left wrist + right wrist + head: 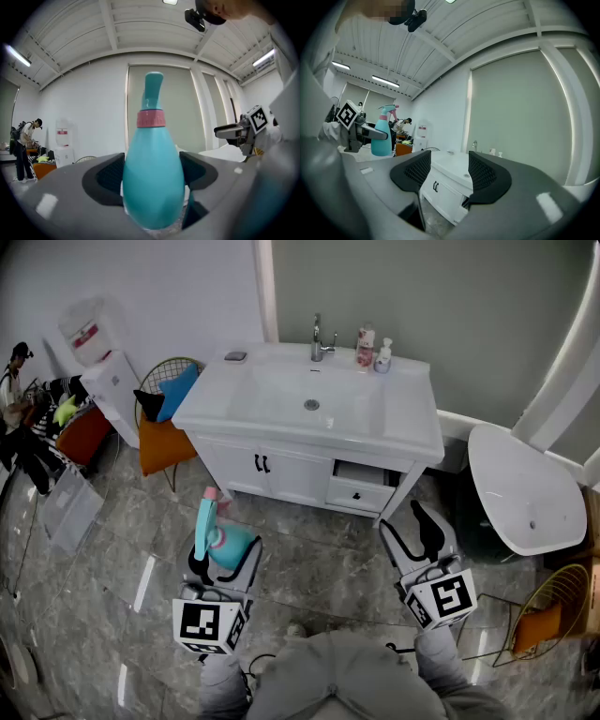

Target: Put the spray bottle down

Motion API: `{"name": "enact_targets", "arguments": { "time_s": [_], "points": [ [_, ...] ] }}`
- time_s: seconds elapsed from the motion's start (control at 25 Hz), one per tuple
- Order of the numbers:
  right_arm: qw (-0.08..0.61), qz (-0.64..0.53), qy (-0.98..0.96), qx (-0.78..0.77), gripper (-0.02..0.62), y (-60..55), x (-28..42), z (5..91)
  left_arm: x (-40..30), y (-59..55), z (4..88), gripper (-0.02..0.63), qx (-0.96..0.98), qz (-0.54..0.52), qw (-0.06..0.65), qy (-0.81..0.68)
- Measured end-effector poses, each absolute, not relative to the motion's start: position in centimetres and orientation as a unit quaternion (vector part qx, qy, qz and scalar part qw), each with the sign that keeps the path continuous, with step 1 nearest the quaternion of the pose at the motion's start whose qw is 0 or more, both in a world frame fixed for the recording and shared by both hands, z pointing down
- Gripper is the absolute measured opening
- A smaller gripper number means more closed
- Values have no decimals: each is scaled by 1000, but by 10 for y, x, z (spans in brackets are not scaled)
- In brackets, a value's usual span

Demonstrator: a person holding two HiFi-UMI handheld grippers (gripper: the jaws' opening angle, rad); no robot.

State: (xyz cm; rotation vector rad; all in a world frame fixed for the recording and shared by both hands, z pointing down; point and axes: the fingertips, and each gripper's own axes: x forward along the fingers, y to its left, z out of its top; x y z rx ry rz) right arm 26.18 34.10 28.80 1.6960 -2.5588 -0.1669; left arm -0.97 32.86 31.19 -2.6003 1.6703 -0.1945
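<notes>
Left tongs (217,557) are clamped on the teal spray bottle (223,542), held up over the glossy grey marble floor (309,563). Right tongs (419,531) are spread apart, gripping nothing. White desk (412,435) with a sink is just ahead, one drawer (361,486) ajar. Bathtub (520,493) on the right, orange chair (161,448) on the left, and open floor in between.

White vanity (281,470) with faucet (322,339); bathtub (521,489) near it; water dispenser (105,371) by wall.
</notes>
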Motion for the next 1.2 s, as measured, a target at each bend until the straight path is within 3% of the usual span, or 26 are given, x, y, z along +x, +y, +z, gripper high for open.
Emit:
{"name": "enact_targets", "arguments": {
  "time_s": [1.2],
  "points": [
    [17, -45, -838, 543, 252, 342, 232, 287, -33, 331, 313, 408, -839, -65, 22, 540]
  ]
}}
